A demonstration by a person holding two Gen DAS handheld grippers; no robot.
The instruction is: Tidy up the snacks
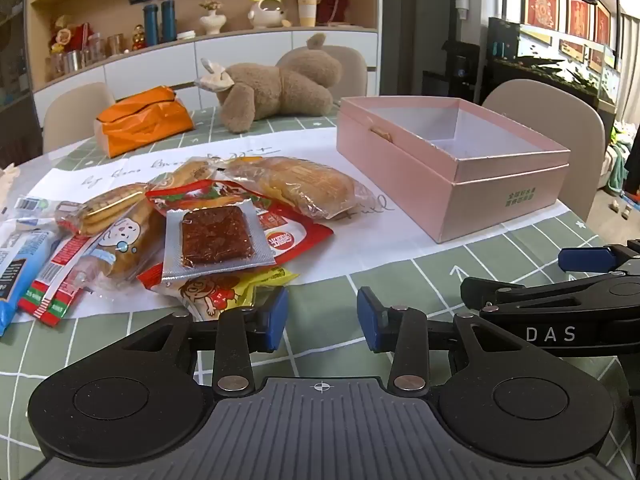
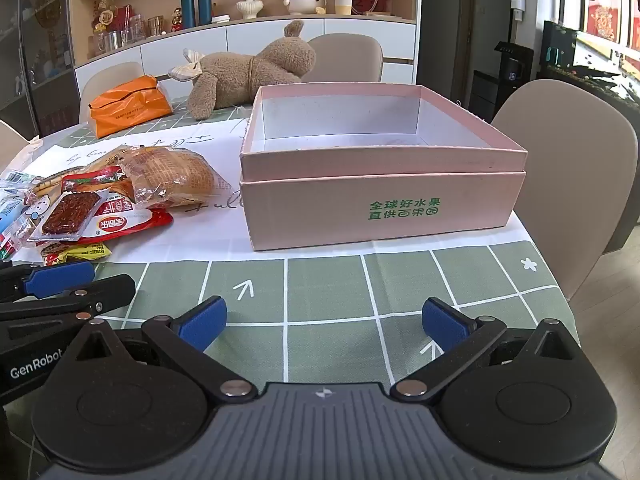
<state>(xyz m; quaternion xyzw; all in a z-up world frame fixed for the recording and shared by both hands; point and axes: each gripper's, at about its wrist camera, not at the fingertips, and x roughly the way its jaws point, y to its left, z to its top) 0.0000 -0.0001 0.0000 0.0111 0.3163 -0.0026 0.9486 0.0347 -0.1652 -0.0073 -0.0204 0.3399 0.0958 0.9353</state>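
Hovering low over the green grid-patterned cloth of the counter [image 1: 400, 276], the left hand-held gripper [image 1: 322, 318] has its blue-padded jaws parted about halfway with nothing between them. The landmark for everything here is the open pink cardboard box [image 2: 380, 204] with green lettering on its front wall. The right hand-held gripper [image 2: 324, 322] sits directly in front of that box, jaws spread as wide as they go and empty.

Left of the box, just beyond the left hand-held gripper's left pad, lies the heap of packaged snacks [image 1: 192, 224] on a white sheet of paper [image 1: 360, 236]. Nearest the pad is a yellow and red cartoon-printed packet [image 1: 224, 292], apart from it but close. Above that rests a clear silver-edged sachet holding a dark red square slab [image 1: 216, 238], lying on a red foil pouch [image 1: 296, 236]. Further from the gripper, toward the box's left wall, sits a clear-wrapped golden bread bun [image 1: 308, 186]; the bun is near the box, not touching it.

Behind the box and to its left lie a brown plush toy [image 2: 248, 72] and an orange paper bag [image 2: 128, 106].
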